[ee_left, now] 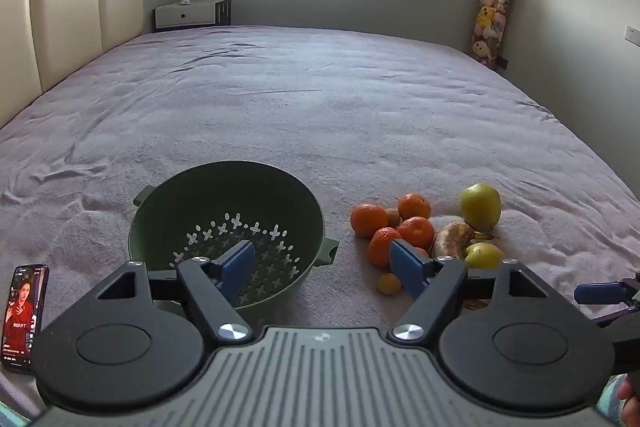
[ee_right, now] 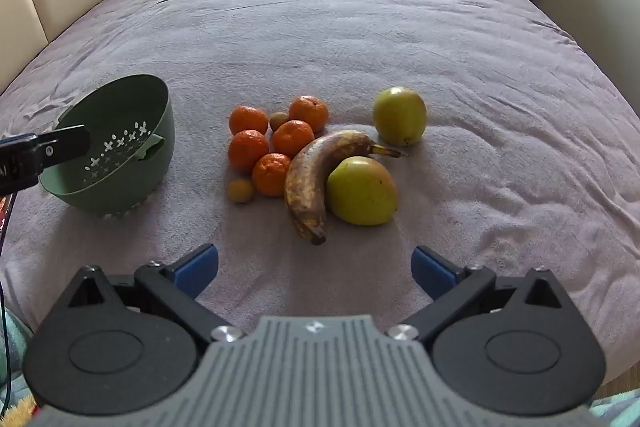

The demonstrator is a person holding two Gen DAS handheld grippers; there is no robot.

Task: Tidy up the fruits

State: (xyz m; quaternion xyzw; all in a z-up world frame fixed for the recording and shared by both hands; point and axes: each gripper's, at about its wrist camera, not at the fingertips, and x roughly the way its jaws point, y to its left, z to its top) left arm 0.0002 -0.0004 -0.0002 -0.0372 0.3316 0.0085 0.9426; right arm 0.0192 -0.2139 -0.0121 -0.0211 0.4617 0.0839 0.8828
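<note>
My right gripper [ee_right: 314, 269] gapes empty; banana [ee_right: 316, 179] at twelve o'clock looks overripe, soft: pinch mid-body, gently.

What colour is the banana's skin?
Mostly brown, yellow near the stem: the banana, best seen in the right wrist view.

Both wrist views look down on colander [ee_left: 224, 227] and fruit [ee_right: 296, 143].

Wide bare stretches of the mauve fleece-covered bed [ee_right: 360, 7] lie beyond and to the right of the close heap of orange mandarins [ee_right: 293, 137], browned banana [ee_right: 310, 179] and yellow-green apples [ee_right: 362, 195]. A clear lane separates the heap from the green perforated plastic colander [ee_right: 120, 131]; a lit smartphone [ee_left: 24, 315] borders the near left edge.
</note>
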